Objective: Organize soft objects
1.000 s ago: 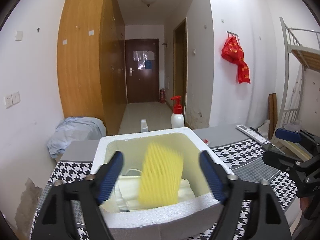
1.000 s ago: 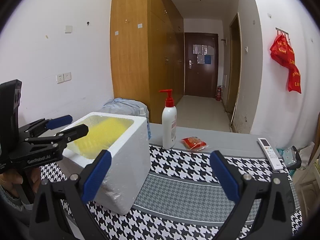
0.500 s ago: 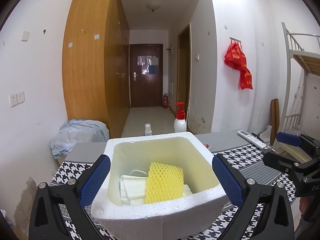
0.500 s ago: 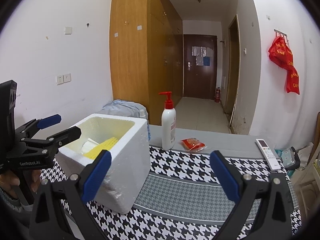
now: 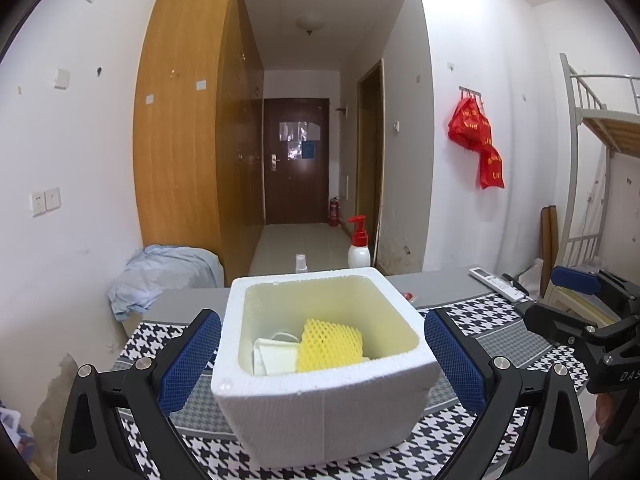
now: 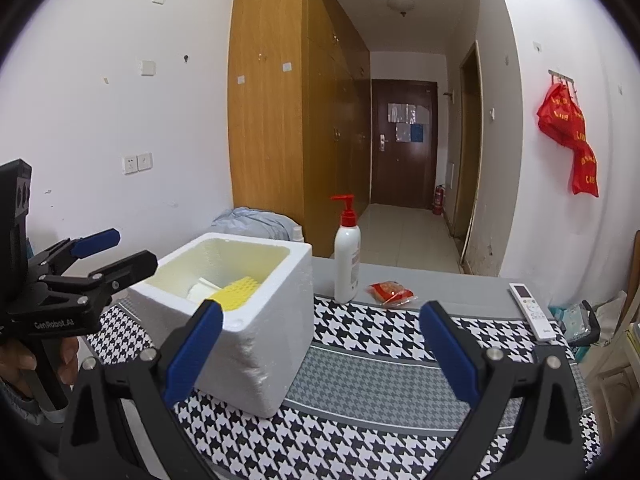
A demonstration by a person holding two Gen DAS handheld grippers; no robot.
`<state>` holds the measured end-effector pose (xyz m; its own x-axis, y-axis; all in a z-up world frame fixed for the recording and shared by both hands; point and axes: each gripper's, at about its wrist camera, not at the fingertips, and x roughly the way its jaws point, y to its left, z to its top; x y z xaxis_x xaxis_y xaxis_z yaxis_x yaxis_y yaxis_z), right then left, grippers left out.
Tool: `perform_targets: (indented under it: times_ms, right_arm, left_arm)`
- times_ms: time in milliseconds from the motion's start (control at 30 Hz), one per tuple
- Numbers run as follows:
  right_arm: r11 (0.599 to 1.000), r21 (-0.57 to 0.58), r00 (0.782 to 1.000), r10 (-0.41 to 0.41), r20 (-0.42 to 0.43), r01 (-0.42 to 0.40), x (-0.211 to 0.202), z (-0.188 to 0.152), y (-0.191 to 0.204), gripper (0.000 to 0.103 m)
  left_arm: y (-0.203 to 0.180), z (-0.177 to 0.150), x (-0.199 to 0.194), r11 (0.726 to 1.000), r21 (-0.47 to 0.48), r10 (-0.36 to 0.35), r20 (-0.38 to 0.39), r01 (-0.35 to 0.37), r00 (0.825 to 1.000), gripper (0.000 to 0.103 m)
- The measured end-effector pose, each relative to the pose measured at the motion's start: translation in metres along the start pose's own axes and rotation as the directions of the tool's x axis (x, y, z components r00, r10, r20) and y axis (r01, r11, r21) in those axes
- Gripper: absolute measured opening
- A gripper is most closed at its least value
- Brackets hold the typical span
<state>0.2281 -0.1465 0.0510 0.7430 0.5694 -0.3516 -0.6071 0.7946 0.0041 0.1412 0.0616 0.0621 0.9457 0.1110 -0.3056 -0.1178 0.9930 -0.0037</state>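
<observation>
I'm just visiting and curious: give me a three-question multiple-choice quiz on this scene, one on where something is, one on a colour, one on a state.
1. Where is the yellow foam net?
A. inside the white foam box
B. beside the pump bottle
C. on the floor

2. What colour is the pump bottle's top?
A. blue
B. red
C. green

3. How is the left gripper?
A. shut on the net
B. shut on the box
C. open, holding nothing

Answers: 1 A, the net lies in the box beside white masks. 2 B, the pump is red. 3 C, its fingers stand wide on either side of the box without touching it.
</observation>
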Motion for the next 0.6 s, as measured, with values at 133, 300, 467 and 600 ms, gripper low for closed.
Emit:
perform_targets:
  times_ms: [133, 300, 467, 600]
  right_arm:
    - [1.000, -0.006, 1.000, 0.004, 0.009, -0.004, -0.011, -0.002, 0.006, 0.100]
    - [1.000, -0.006, 1.000, 0.014, 0.026, -0.013, -0.026, -0.005, 0.012, 0.101]
    - [1.000, -0.002, 0.999, 0.016, 0.047, -0.015, -0.041, -0.008, 0.017, 0.103]
    - [1.000, -0.011, 0.998, 0.020, 0.055, -0.019, -0.050, -0.011, 0.023, 0.103]
  left_arm:
    - [-0.002, -0.003, -0.013, 1.000, 0.004, 0.001, 0.004, -0.001, 1.000, 0.102]
    - [-0.005, -0.006, -0.031, 1.000, 0.004, 0.008, 0.021, -0.008, 1.000, 0.102]
    - [-0.006, -0.009, -0.048, 1.000, -0.001, 0.017, 0.035, -0.017, 0.999, 0.102]
    - [-0.009, -0.011, -0.061, 1.000, 0.004, 0.022, 0.049, -0.022, 0.999, 0.102]
